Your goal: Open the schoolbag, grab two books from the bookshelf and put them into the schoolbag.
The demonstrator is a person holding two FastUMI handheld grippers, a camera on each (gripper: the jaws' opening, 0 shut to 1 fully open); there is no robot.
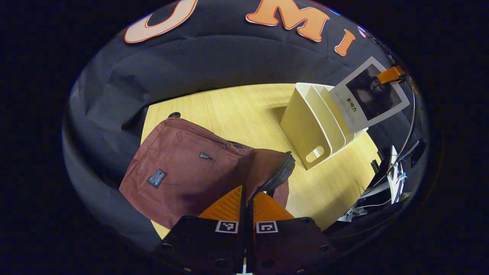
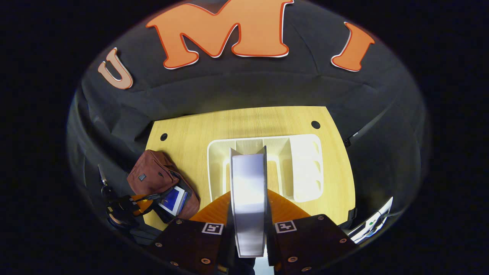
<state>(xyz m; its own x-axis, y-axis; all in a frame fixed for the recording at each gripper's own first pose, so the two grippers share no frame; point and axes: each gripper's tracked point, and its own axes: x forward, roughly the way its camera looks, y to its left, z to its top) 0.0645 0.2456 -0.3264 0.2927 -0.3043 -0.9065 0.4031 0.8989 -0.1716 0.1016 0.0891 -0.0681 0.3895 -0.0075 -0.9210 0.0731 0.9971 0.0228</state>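
Note:
The maroon schoolbag [image 1: 179,168] lies on the wooden table [image 1: 237,107]. My left gripper [image 1: 247,191] is shut on its zipped rim and holds the mouth up. The cream bookshelf [image 1: 317,126] stands to the right. Above it hangs a grey-covered book [image 1: 368,95], pinched by the orange fingers [image 1: 391,73] of my right gripper. In the right gripper view, my right gripper [image 2: 248,194] is shut on that book [image 2: 248,172], seen edge-on above the bookshelf [image 2: 301,168]. The schoolbag [image 2: 153,175] at the left holds a blue book [image 2: 174,199] in its open mouth, with the left gripper [image 2: 130,204] on its rim.
White gear and cables [image 1: 393,175] sit off the table's right edge. The table [image 2: 248,122] has small round holes [image 2: 315,124] near its far corners. Black cloth closes in behind and at both sides.

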